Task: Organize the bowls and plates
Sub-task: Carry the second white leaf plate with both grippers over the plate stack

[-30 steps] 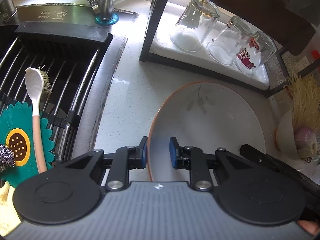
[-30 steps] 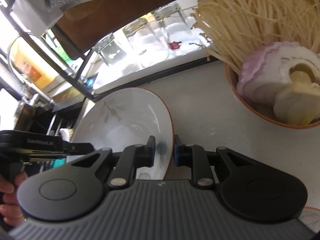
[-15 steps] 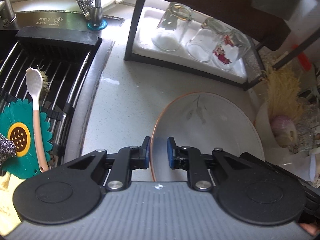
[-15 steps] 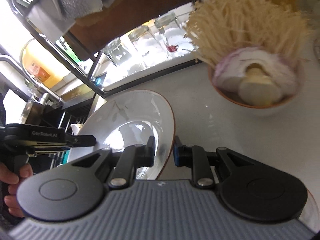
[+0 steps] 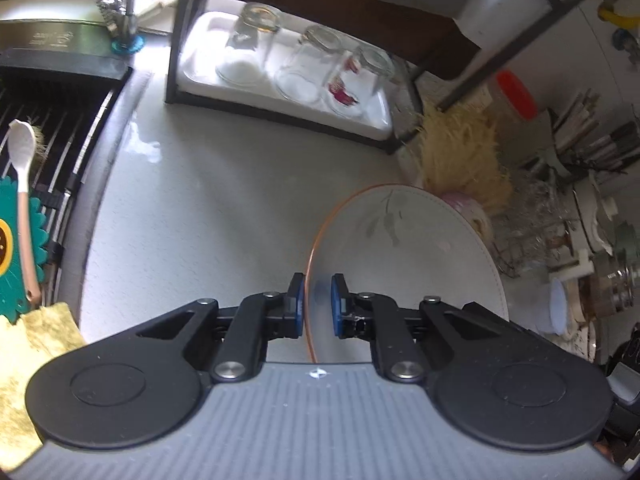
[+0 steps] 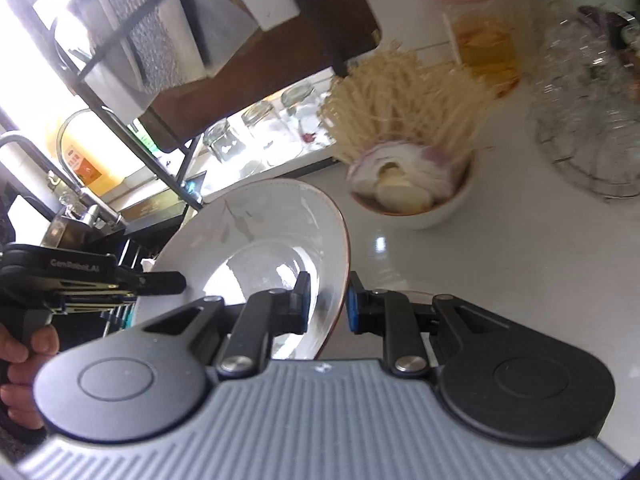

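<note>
A white plate (image 5: 408, 264) with an orange rim and a grey leaf print hangs above the counter, held from both sides. My left gripper (image 5: 318, 304) has the plate's left rim between its blue pads, and its jaws are closing tight on it. In the right wrist view the same plate (image 6: 256, 232) tilts up to the left. My right gripper (image 6: 330, 304) is shut on its right rim. A hand (image 6: 24, 360) holds the left gripper's handle at the left edge.
A white bowl (image 6: 412, 196) of enoki mushrooms and cut onion stands beyond the plate. A black rack with upturned glasses (image 5: 304, 68) lines the back. The sink rack (image 5: 60, 120) with a spoon (image 5: 22, 168) lies left. A red-lidded jar (image 6: 476, 28) and a glass dish (image 6: 592, 120) stand right.
Both grippers have risen with the plate, so the counter, rack and bowl look farther away. The left jaws have narrowed onto the rim.
</note>
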A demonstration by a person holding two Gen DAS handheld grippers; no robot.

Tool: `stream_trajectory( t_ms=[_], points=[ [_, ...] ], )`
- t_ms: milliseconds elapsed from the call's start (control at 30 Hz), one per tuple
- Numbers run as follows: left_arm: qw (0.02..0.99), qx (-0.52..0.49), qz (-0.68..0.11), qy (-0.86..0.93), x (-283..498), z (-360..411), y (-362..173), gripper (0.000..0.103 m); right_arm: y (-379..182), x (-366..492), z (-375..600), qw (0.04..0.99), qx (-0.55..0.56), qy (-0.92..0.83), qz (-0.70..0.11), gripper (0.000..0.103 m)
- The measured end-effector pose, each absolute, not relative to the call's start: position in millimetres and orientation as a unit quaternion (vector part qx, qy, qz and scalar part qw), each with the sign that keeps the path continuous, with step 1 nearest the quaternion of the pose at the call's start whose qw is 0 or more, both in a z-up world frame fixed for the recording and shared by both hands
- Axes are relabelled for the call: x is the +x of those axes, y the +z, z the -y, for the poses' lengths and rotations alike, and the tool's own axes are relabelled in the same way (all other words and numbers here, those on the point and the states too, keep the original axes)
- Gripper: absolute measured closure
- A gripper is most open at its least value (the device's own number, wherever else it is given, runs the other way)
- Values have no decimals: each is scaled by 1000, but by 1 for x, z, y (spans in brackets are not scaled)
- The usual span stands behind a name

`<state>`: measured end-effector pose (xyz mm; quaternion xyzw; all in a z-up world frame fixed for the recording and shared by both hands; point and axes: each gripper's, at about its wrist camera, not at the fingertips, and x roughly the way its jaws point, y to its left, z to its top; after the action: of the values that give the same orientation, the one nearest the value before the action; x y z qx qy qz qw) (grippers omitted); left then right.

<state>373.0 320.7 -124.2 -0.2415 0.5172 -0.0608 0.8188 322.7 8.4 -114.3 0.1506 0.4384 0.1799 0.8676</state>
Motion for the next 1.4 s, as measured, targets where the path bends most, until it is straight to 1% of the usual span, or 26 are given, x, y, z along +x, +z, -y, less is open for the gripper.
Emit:
stream_trajectory(
  t_ms=[333,500,633,767,900,1000,1300,1400],
  points=[
    [814,-239,-520,-99,347,-275,-122,88,-109,282,34,874,165,142,-434,82],
    [804,-226,-539,-109,341,-255,-131,88,-116,265,50,872,179,119,-441,82],
    [790,-219,-560,-118,344,-242,-142,88,-123,255,57,874,168,100,-445,82],
    [776,-199,-586,-126,351,-228,-154,88,-137,250,67,868,178,80,-457,82],
    [765,-173,-607,-133,358,-213,-166,88,-147,247,68,870,158,56,-463,82],
    [756,-163,-619,-137,363,-209,-174,88,-153,251,71,865,170,46,-470,82],
    [751,-148,-631,-128,371,-208,-185,87,-160,262,63,864,155,47,-476,81],
    [754,-135,-629,-131,368,-205,-183,87,-166,263,66,860,177,50,-477,77]
  ],
)
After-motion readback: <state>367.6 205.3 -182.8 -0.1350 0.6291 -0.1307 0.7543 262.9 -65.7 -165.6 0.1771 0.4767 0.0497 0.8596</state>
